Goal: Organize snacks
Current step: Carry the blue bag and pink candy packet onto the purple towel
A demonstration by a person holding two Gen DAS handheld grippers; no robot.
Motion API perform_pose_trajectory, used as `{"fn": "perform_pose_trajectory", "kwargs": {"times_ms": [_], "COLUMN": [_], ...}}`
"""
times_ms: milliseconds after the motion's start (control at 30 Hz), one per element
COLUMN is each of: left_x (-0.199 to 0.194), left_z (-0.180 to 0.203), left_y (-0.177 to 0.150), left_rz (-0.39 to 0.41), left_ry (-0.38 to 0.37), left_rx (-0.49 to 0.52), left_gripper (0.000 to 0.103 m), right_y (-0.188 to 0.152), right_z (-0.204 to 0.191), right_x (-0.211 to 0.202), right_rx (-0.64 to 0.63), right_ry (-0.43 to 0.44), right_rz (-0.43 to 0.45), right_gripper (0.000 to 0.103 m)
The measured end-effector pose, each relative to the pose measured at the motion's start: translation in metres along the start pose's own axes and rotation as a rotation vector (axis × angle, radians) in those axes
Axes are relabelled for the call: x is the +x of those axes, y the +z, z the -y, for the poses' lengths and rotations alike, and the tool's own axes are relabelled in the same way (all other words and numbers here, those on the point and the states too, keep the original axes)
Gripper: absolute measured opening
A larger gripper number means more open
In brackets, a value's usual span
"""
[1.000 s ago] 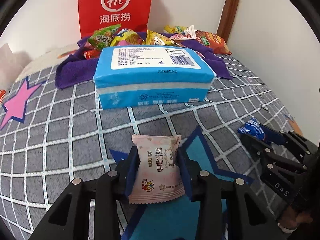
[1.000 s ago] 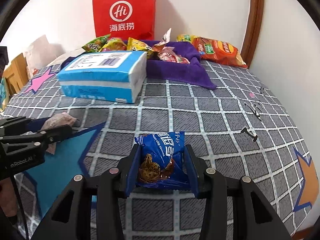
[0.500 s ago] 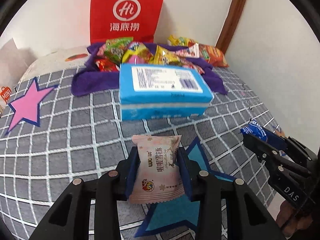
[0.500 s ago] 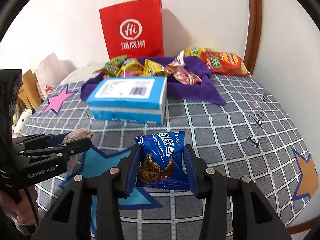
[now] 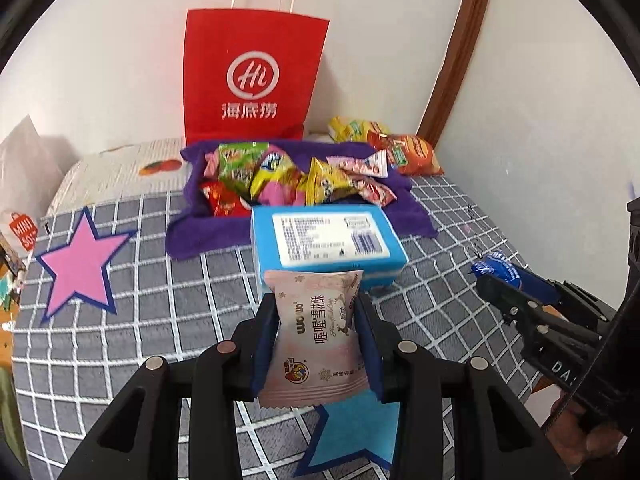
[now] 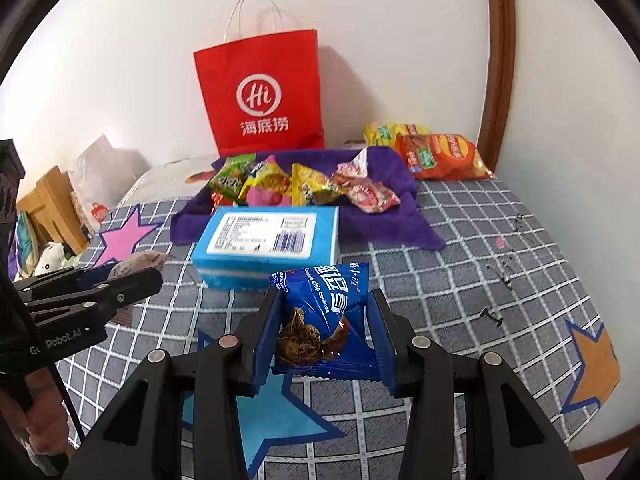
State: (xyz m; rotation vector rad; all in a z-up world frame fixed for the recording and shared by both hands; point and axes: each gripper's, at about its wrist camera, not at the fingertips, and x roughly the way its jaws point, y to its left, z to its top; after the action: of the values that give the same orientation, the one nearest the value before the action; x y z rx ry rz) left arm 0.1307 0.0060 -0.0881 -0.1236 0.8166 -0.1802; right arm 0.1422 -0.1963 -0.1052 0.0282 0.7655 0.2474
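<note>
My left gripper (image 5: 316, 332) is shut on a pink snack packet (image 5: 316, 340), held above the grey checked bedspread (image 5: 160, 304). A blue chocolate chip cookie packet (image 6: 320, 320) is pinched in my right gripper (image 6: 324, 332), also lifted off the bed. Each gripper shows in the other view: the right gripper (image 5: 516, 296) at the right edge, the left gripper (image 6: 116, 284) at the left edge. Beyond both lies a blue tissue pack (image 5: 324, 240). Behind it a purple cloth (image 5: 404, 208) bears a pile of several snack packets (image 5: 280, 176).
A red paper bag (image 5: 252, 80) stands against the white wall behind the cloth. Orange and yellow chip bags (image 6: 440, 156) lie at the far right by a brown door frame (image 6: 500, 60). Star patches mark the bedspread. Clutter and a wooden piece (image 6: 48, 208) sit past the bed's left side.
Both grippers have risen with their packets still held. The tissue pack, purple cloth and red bag now look smaller and farther, with more of the wall in view.
</note>
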Motion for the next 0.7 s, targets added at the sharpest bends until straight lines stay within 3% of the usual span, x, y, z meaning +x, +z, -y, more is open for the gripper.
{"fn": "perform_pose_trajectory", "kwargs": {"times_ms": [200, 700], "left_x": [-0.002, 0.005], "left_z": [0.002, 0.008], "left_y": [0.022, 0.065], "left_rz": [0.006, 0.009], "left_ry": [-0.021, -0.085], "left_rx": [0.013, 0.036], "left_gripper": [0.036, 0.036], "right_y": [0.022, 0.061], "right_z": [0.010, 0.026], "right_x": [-0.008, 0.001], "right_rx": [0.054, 0.091], "right_ry": [0.013, -0.052], "right_rz": [0.015, -0.002], "right_gripper": [0.043, 0.043]}}
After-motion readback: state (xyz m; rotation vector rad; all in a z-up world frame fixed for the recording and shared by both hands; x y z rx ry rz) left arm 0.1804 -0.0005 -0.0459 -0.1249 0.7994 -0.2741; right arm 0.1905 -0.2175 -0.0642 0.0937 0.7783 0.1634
